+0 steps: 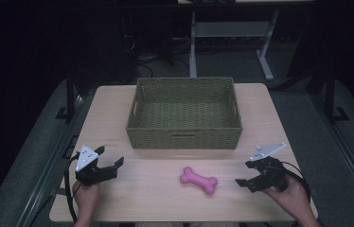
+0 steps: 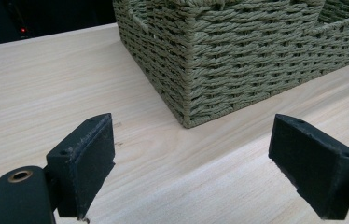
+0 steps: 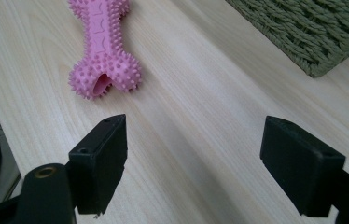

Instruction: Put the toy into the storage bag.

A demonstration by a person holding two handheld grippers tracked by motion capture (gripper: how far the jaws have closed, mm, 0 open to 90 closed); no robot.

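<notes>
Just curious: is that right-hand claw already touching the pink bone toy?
Apart. The right gripper view shows bare table between the open right claw and the pink bone toy.

Pink spiky bone toy (image 3: 103, 44): far end cut off by top edge of right gripper view. Woven basket (image 2: 238, 51): top and right side cropped in left gripper view. Person's forearms leave high view at bottom edge. Room beyond bench (image 1: 118, 198) too dark to make out.

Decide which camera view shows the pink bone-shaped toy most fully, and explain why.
The high view: the whole pink spiky bone toy lies on the table before the basket. The right gripper view shows it closer but cropped at the top; the left gripper view faces the basket corner.
</notes>
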